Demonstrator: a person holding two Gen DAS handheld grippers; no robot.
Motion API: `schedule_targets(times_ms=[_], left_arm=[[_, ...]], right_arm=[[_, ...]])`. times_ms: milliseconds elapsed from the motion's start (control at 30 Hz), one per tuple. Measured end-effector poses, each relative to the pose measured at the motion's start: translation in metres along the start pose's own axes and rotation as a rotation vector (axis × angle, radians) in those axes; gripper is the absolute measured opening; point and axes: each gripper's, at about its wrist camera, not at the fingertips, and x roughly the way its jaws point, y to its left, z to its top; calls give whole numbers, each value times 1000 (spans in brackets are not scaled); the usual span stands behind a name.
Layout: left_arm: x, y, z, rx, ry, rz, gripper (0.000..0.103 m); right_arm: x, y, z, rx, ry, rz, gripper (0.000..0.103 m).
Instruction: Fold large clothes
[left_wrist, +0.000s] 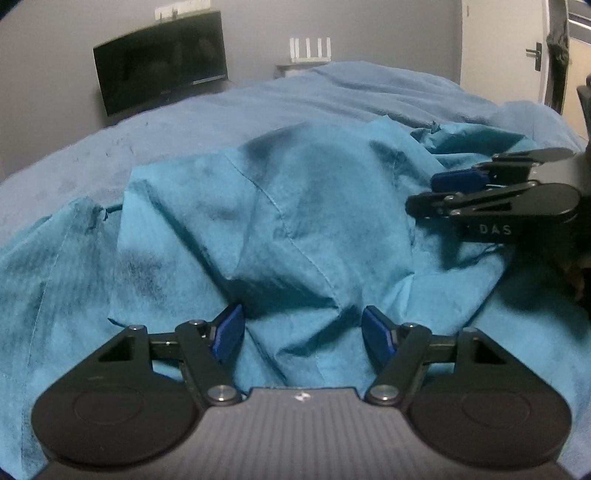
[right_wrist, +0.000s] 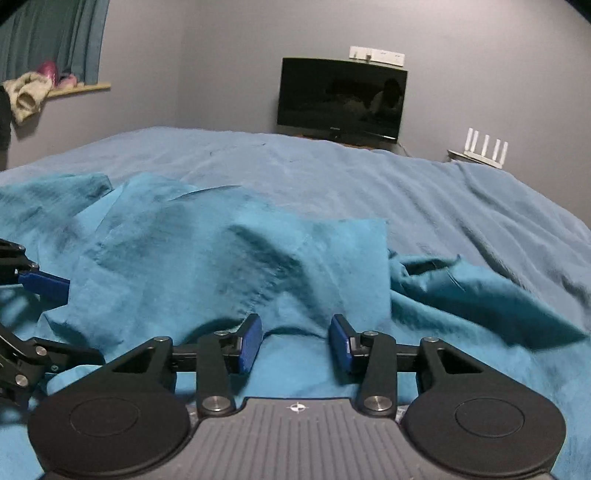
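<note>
A large teal garment (left_wrist: 280, 221) lies rumpled on the bed, with a raised fold and a seam down its middle; it also fills the near part of the right wrist view (right_wrist: 207, 258). My left gripper (left_wrist: 302, 334) is open, its blue pads just above the cloth on either side of a ridge. My right gripper (right_wrist: 295, 341) is open low over the garment's near edge. The right gripper also shows at the right of the left wrist view (left_wrist: 436, 192). The left gripper's fingers (right_wrist: 44, 282) show at the left edge of the right wrist view.
The bed has a lighter blue cover (left_wrist: 303, 99) (right_wrist: 369, 177). A dark TV screen (right_wrist: 341, 99) (left_wrist: 160, 61) and a white router (right_wrist: 484, 146) stand against the far wall. A door (left_wrist: 532, 51) is at the right. A window sill with clothes (right_wrist: 33, 90) is at the left.
</note>
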Motion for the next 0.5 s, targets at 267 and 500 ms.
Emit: schedule_targets(times_ms=[267,500], left_arm=[[-49,5,-17,-119,-81,-11,77],[-71,-11,-38,-84,-49,78,80]], right_arm=[[-67,0,-23,25,-64,-15,54],[-98,5,-40,24,49,-1,61]])
